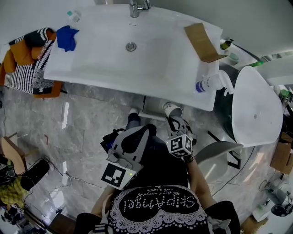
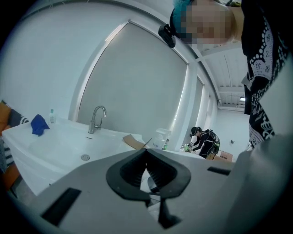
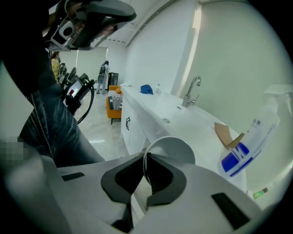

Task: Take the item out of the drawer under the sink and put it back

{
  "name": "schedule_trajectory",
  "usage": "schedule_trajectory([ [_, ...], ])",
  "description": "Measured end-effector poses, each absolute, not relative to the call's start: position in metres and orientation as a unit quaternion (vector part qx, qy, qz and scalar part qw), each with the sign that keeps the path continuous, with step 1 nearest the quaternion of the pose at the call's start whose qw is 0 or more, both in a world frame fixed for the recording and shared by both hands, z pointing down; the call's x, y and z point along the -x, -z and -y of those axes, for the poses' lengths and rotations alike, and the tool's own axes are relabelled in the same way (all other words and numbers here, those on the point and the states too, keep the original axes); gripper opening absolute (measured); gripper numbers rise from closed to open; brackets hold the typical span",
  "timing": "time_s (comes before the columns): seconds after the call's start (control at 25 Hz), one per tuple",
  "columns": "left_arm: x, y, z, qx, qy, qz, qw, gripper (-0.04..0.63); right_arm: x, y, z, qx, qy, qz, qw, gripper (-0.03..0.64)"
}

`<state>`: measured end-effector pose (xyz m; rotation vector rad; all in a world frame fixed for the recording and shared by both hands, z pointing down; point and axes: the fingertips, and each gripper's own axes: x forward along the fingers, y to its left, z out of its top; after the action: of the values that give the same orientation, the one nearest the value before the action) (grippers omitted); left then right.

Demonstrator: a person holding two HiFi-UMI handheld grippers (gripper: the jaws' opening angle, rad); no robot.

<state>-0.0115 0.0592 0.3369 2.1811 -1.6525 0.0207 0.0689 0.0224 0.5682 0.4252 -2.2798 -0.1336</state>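
Observation:
A white paper cup (image 1: pixel 172 109) hangs in front of the white sink counter (image 1: pixel 105 68), just below its front edge. My right gripper (image 1: pixel 176 121) is shut on the cup's rim. In the right gripper view the cup (image 3: pixel 173 151) tilts with its mouth facing the camera, and the thin wall is pinched between the jaws of the right gripper (image 3: pixel 145 159). The white cabinet front (image 3: pixel 130 128) under the counter has a dark handle. My left gripper (image 1: pixel 145 132) is beside the right one, over my lap. In its own view the left gripper (image 2: pixel 146 153) is shut with nothing between its jaws.
On the counter are a spray bottle (image 1: pixel 208 84), a piece of cardboard (image 1: pixel 203 42), a blue cloth (image 1: pixel 67 37) and the faucet (image 1: pixel 137 7). An orange chair with striped fabric (image 1: pixel 27 64) stands at the left, a white toilet (image 1: pixel 256 107) at the right. Another person (image 2: pixel 203 141) works far off.

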Motion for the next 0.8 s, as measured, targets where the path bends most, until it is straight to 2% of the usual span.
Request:
schedule_trajectory([
  [0.48,0.008,-0.324,-0.051,-0.802,0.012,0.574,0.163,0.005,-0.066,-0.499,-0.016,-0.226,0.032,0.92,0.319,0.026],
  [0.64,0.002,-0.32,-0.047,-0.806,0.012,0.567,0.171,0.005,-0.067,-0.465,-0.007,-0.252,0.023,0.927,0.278,0.026],
  [0.8,-0.007,-0.314,-0.043,-0.824,0.021,0.55,0.136,0.005,-0.069,-0.435,0.0,-0.269,0.018,0.934,0.234,0.026],
])
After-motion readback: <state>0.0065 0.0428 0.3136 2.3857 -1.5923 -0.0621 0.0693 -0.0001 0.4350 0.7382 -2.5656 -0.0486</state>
